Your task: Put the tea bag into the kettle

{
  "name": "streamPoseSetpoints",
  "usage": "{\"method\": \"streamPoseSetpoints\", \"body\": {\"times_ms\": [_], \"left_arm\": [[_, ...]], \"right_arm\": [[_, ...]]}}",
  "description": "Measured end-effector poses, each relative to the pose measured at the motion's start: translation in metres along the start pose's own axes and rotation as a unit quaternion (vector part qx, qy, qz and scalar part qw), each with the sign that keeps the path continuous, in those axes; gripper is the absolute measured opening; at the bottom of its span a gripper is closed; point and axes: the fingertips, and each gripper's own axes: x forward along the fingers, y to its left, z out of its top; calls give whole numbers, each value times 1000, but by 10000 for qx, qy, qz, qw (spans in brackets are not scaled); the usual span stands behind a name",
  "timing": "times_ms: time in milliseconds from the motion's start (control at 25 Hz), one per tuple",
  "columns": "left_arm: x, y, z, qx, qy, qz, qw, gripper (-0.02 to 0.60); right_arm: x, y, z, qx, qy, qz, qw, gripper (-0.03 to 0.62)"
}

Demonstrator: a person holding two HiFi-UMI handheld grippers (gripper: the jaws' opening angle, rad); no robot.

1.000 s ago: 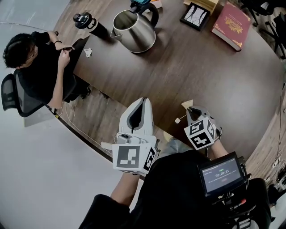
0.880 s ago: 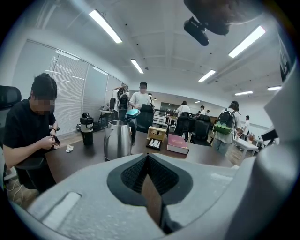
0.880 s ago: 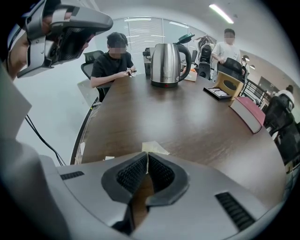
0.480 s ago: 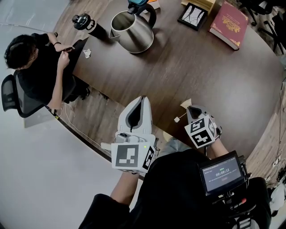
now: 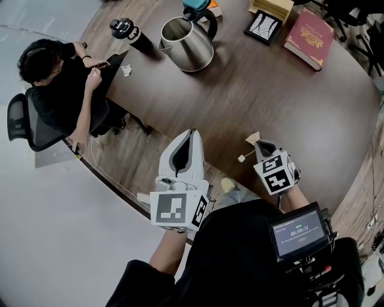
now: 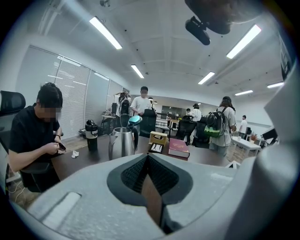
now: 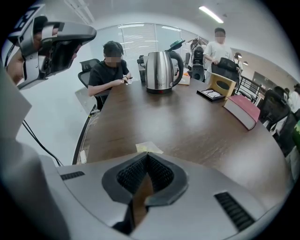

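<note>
— What are the fingers of the right gripper doing?

— They're closed, pinching the near edge of the tea bag. It's a pale square that sits on the dark wood tabletop just past their tips. In the head view its string runs back to a small tag near the tabletop's edge.

— And the left gripper?

— Its fingers are pressed together too, with nothing between them. It hangs over the tabletop's near edge, to the left of the right gripper and apart from the tea bag.

— Where's the kettle?

— It stands upright at the far side of the tabletop, well apart from both grippers. It's steel, and its teal lid is tipped open. A black bottle stands just to its left, and a red book lies off to its right. A seated person is at the far left edge.
</note>
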Motion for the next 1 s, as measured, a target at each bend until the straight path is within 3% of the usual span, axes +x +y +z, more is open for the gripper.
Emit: {"method": "streamPoseSetpoints", "body": {"times_ms": [320, 680, 1000], "left_arm": [[-57, 15, 12, 21, -301, 255, 9992, 5], [-130, 36, 12, -25, -674, 633, 9957, 5], [-215, 49, 1, -31, -924, 719, 9931, 5]], "right_arm": [[-32, 19, 18, 234, -423, -35, 9988, 8], [-57, 58, 30, -140, -726, -129, 9972, 8], [-92, 114, 30, -395, -983, -347, 9938, 8]]}}
